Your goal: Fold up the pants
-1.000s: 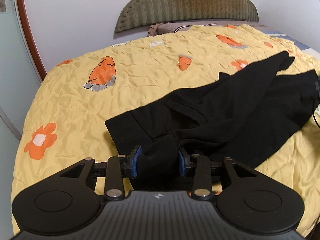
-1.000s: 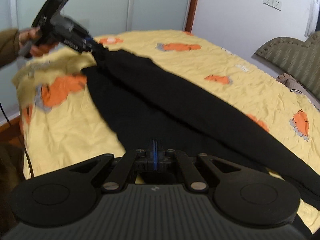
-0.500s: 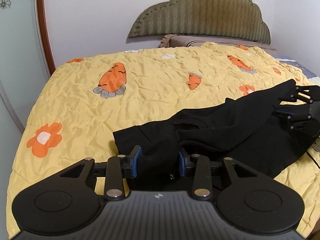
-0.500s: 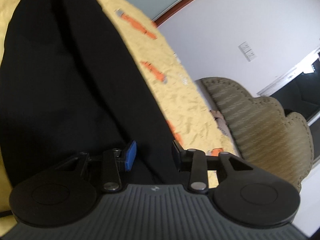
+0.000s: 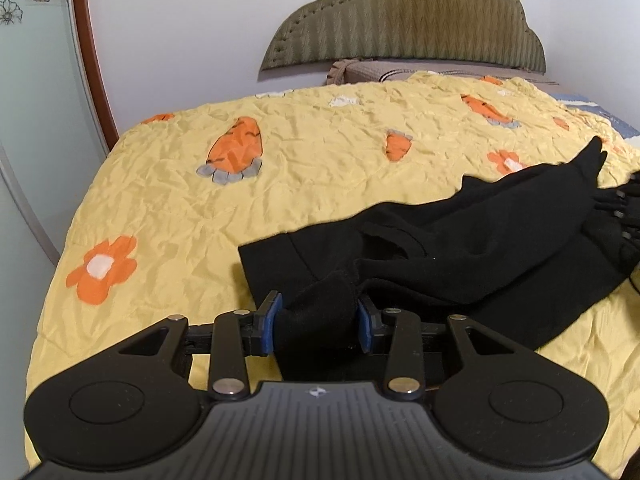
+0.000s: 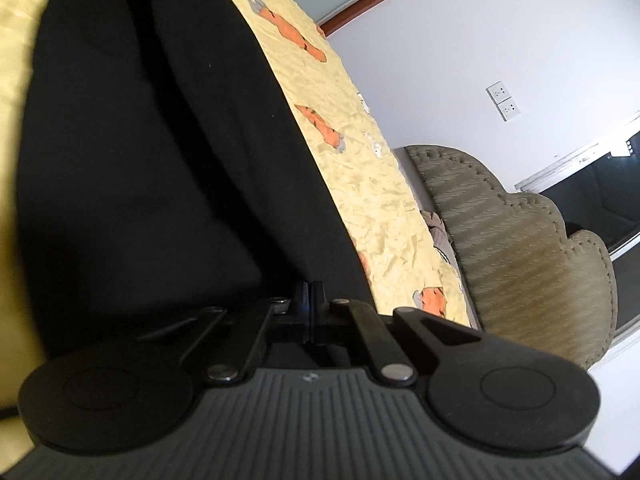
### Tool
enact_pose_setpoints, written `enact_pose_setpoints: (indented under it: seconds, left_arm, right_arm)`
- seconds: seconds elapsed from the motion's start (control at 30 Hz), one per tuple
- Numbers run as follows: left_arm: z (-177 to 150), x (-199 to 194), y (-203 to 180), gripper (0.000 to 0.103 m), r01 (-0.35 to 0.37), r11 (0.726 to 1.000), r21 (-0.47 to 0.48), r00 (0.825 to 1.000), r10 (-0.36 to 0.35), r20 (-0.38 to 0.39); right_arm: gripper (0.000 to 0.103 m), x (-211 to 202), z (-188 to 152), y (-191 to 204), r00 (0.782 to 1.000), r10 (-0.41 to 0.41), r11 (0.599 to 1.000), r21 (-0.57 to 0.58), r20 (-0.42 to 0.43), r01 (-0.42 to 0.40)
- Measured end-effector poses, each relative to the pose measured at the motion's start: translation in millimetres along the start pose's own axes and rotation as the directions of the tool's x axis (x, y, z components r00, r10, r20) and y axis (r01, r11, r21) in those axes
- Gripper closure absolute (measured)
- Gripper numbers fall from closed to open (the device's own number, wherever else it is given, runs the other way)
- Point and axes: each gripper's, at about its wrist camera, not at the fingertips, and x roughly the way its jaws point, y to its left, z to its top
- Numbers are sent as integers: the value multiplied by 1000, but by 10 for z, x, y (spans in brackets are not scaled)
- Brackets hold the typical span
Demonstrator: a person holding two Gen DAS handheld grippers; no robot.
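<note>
Black fabric pants (image 5: 460, 248): right gripper (image 6: 308, 300) just reopened then snapped closed at the leg end, fabric ahead, apparently pinched; left gripper (image 5: 316, 320) still clamps the waist bunch; fold can start.

No readable text, label or number anywhere.

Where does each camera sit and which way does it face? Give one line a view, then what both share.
Left wrist: on the left hand-held gripper, looking across the bed toward the headboard; its pads clamp a bunch of the black pants.
Right wrist: on the right hand-held gripper, rolled sideways, low over the pants; jaws shut.
Shared: pants, yellow carrot quilt, headboard.
</note>
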Motion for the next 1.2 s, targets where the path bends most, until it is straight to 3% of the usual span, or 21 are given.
enact_pose_setpoints:
  seconds: [0.2, 0.4, 0.6, 0.63, 0.7, 0.77, 0.87, 0.97, 1.0, 1.03, 1.1, 1.17, 1.2]
  left_arm:
    - [-193, 28, -6, 64, -11, 999, 31, 999, 13, -39]
    - [-334, 3, -44, 49, -47, 991, 124, 996, 55, -68]
    - [-418, -270, -63, 46, -126, 961, 246, 989, 142, -48]
    - [-416, -312, -53, 46, -147, 952, 268, 986, 163, -39]
    - [-378, -363, 21, 46, -178, 947, 268, 980, 195, -36]
    - [-286, -382, 104, 46, -172, 962, 211, 982, 184, -40]
    - [-42, -366, 31, 47, -87, 990, 107, 996, 87, 8]
    - [199, -217, -300, 42, 15, 994, 110, 999, -19, 39]
    - [252, -121, -431, 32, 35, 992, 119, 999, -39, 31]
    - [274, -15, -542, 28, 48, 990, 135, 999, -50, 12]
    - [255, 253, -769, 28, 45, 980, 194, 998, -36, -47]
    - [239, 430, -941, 28, 23, 975, 223, 996, -3, -89]
    - [256, 432, -1035, 28, 33, 974, 225, 997, -17, -72]
  right_arm:
    - [102, -546, -29, 369, 997, 72, 995, -60, -28, -74]
    - [101, -591, -42, 573, 989, 131, 990, -43, -68, -134]
    - [99, -521, -17, 325, 970, 225, 974, 19, -89, -225]
    - [92, -569, -14, 223, 964, 255, 966, 59, -70, -251]
    - [83, -677, -67, -33, 955, 296, 938, 189, 1, -291]
    - [77, -724, -56, -198, 946, 316, 899, 294, 72, -323]
    - [72, -651, -57, -307, 949, 278, 857, 409, 145, -314]
    - [69, -423, -73, -322, 960, 241, 813, 511, 142, -280]
    - [69, -294, -84, -328, 954, 268, 779, 553, 135, -297]
    - [69, -215, -98, -312, 947, 301, 751, 582, 116, -310]
    - [66, -10, -218, -248, 930, 361, 704, 632, 74, -324]
    - [64, -42, -378, -329, 915, 384, 612, 709, 122, -352]
    - [59, -84, -454, -404, 911, 387, 563, 747, 140, -354]
